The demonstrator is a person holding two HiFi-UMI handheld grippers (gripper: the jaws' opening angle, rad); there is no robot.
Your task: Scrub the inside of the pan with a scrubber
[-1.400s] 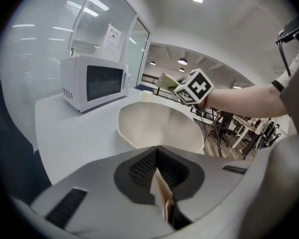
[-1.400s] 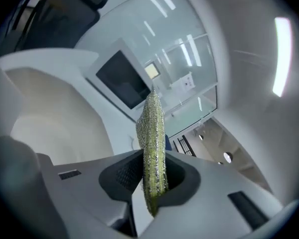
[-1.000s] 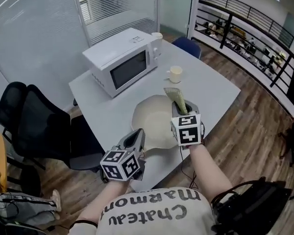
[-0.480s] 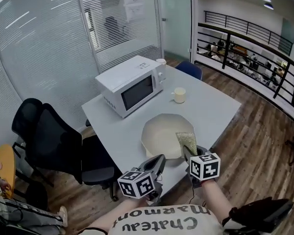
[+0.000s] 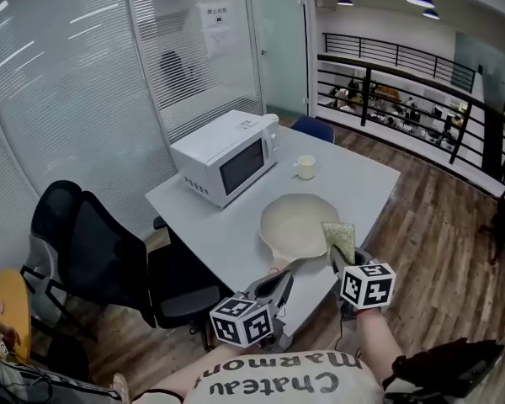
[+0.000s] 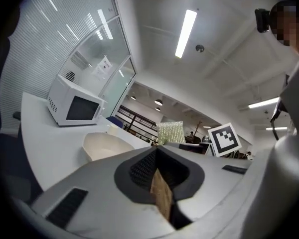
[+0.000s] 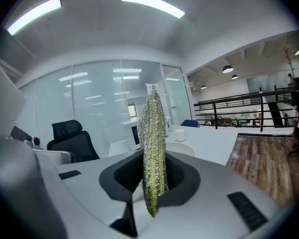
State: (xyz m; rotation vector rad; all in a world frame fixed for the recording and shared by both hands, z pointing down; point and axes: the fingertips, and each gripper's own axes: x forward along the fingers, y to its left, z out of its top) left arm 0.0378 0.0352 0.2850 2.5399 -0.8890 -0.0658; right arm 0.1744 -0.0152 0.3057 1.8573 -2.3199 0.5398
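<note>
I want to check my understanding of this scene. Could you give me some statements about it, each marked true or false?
1. The right gripper is shut on the scrubber. True.
2. The door of the microwave stands open. False: it is closed.
3. The left gripper is empty. False: it is shut on the wooden handle of the pan.
4. A cup stands on the table beyond the pan. True.

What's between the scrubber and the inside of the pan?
Nothing visible. The scrubber, clamped in the right gripper, is at the near rim of the pan; its inside is bare. Mug and microwave stand beyond it.
</note>
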